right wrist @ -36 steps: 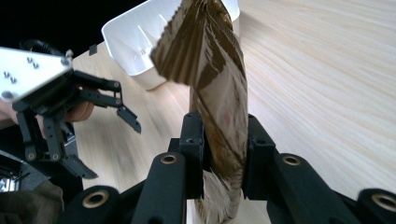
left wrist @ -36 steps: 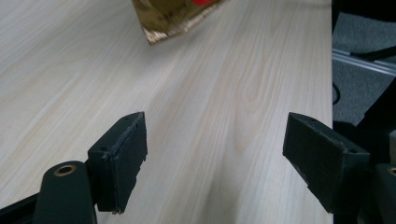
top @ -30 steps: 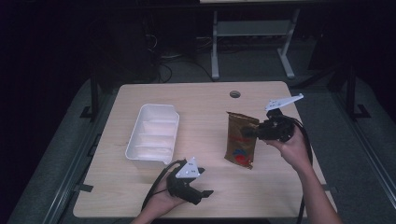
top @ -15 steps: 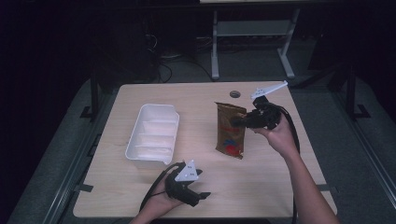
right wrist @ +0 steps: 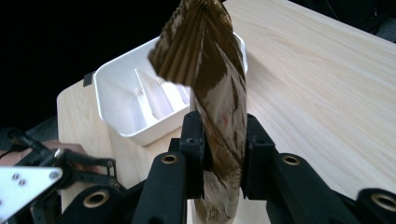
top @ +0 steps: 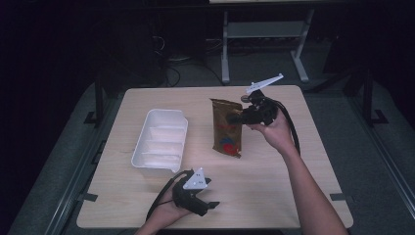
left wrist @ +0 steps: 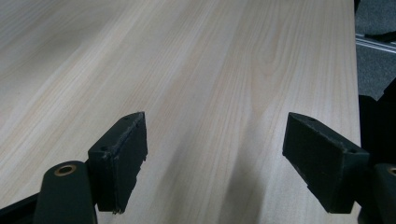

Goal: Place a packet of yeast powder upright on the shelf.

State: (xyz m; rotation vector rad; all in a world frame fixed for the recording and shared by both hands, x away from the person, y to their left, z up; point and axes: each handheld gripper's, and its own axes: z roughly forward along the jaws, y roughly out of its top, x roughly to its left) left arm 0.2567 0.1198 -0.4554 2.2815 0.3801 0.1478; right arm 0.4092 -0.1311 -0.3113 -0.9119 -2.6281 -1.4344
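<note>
Our right gripper (top: 236, 118) pinches the crinkled brown foil snack pouch (top: 227, 128) at centre frame, hanging just right of the white divided plastic tray (top: 160, 141). Our left gripper (top: 209, 206) rests at the bottom edge of the pale wooden table (top: 274, 186), jaws spread on nothing.

My bench (top: 274, 196) is a pale wood-grain top with rounded corners and a small round cable hole near its far edge, and it is the one lit thing in a dark room. Around the bench the floor (top: 372, 161) is grey carpet, with metal rails (top: 73, 181) running along the bench's left and right sides. Beyond the bench's far edge stands a light grey metal frame (top: 264, 34) with a low shelf between two legs, and to the left of that frame, behind the bench, loose cables (top: 176, 73) lie on the floor in deep shadow.
</note>
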